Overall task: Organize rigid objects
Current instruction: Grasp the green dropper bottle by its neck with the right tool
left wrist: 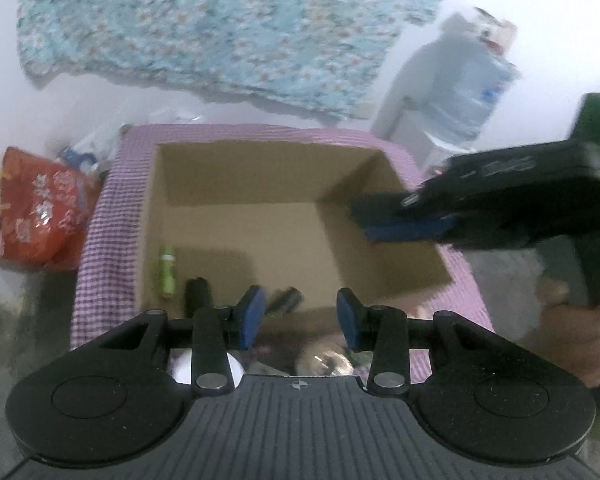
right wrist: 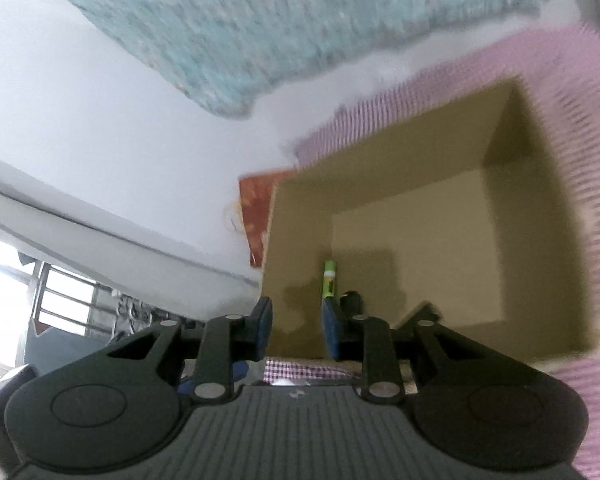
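An open cardboard box [left wrist: 260, 184] stands on a purple checked cloth [left wrist: 104, 240]. On its floor near the front left lie a green tube [left wrist: 167, 276], a black cylinder [left wrist: 198, 294] and another dark item [left wrist: 286, 300]. My left gripper [left wrist: 300, 316] hangs over the box's near wall, open, with nothing between its blue pads. My right gripper [left wrist: 396, 216] reaches over the box's right rim, held by a hand [left wrist: 580, 332]. In the right wrist view the right gripper [right wrist: 296, 328] stands open and empty above the box [right wrist: 300, 220], with the green tube [right wrist: 329, 280] just beyond it.
A red printed bag [left wrist: 40, 216] lies left of the box. A large water bottle [left wrist: 464, 92] stands at the back right. A blue floral cloth [left wrist: 220, 28] hangs on the white wall. Shiny small items [left wrist: 324, 360] lie on the cloth under my left gripper. A window [right wrist: 60, 300] is at far left.
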A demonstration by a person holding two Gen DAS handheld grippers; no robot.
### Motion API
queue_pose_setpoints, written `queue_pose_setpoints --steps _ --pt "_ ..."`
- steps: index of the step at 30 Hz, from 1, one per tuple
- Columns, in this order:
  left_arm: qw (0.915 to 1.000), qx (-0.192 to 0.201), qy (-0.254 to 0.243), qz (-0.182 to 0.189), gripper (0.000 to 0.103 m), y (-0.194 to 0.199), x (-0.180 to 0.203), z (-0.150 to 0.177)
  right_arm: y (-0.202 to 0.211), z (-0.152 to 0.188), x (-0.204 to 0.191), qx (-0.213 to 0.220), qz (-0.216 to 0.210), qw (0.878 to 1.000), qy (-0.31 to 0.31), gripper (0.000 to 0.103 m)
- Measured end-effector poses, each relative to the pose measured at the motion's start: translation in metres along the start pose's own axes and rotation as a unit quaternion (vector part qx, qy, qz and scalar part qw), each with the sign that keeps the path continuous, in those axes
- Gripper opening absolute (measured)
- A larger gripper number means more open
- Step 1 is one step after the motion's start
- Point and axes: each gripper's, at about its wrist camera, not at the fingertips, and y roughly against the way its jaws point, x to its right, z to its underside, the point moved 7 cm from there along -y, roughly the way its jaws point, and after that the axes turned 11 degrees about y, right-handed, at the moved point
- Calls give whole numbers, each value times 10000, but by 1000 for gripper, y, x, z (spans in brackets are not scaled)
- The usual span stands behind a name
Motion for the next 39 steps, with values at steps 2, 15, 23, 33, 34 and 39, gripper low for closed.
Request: queue_pose_setpoints --steps 2,15,23,33,34,39 --pt "9998 7 -198 23 40 0 12 14 33 13 5 339 125 9992 144 42" --pt "9895 -148 -1367 -455 40 -71 57 97 47 109 44 260 1251 9884 816 49" --pt "9839 74 -1683 -605 40 -96 56 93 9 106 44 51 1332 9818 1350 43" --pt "9840 23 -1713 -481 37 -117 58 91 -13 103 55 -145 1390 9795 1452 33" --pt "9837 21 -1734 -485 36 -118 58 91 -14 103 56 -163 1391 9794 1454 32" --pt "9836 -3 -1756 -418 30 -125 62 92 -18 102 61 -170 1334 9806 1423 25"
